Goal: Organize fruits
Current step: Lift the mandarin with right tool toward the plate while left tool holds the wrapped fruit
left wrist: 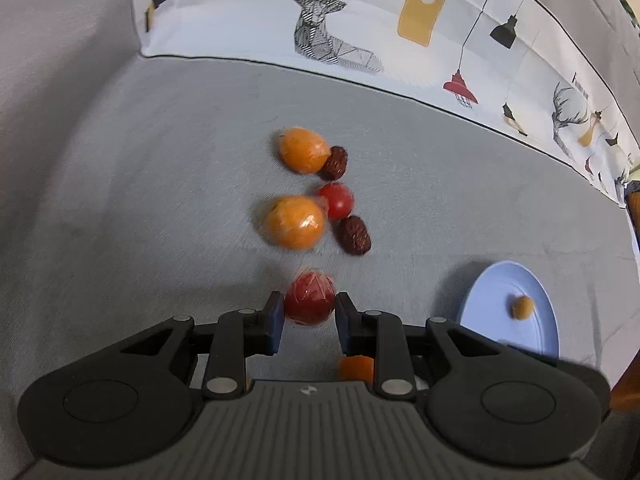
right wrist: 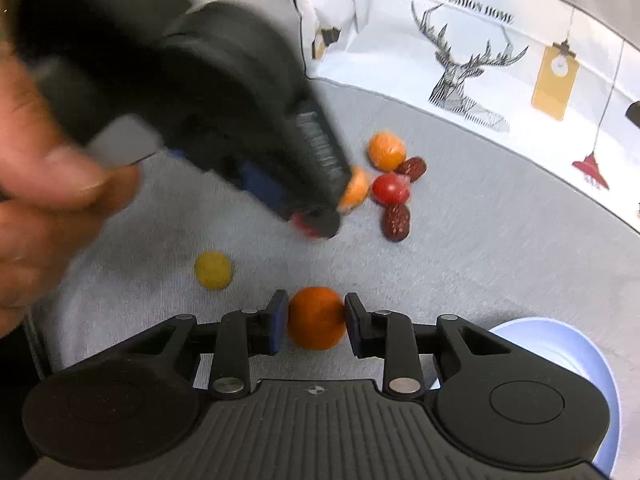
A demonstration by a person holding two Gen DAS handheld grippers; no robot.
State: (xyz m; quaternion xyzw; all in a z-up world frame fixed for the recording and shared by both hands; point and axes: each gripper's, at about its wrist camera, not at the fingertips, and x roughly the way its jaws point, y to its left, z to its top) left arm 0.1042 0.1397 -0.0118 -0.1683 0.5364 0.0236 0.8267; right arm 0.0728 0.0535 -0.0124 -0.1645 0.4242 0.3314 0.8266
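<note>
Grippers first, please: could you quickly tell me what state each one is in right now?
Left gripper: closed on the wrapped red fruit.
Right gripper: closed on the small orange fruit.

Left tongs (left wrist: 309, 312) clamped, right tongs (right wrist: 316, 318) clamped, both angled down.

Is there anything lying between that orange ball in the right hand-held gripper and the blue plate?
Nothing visible. The orange fruit sits between the right hand-held gripper fingers, and only bare grey cloth shows toward the blue plate at lower right.
</note>
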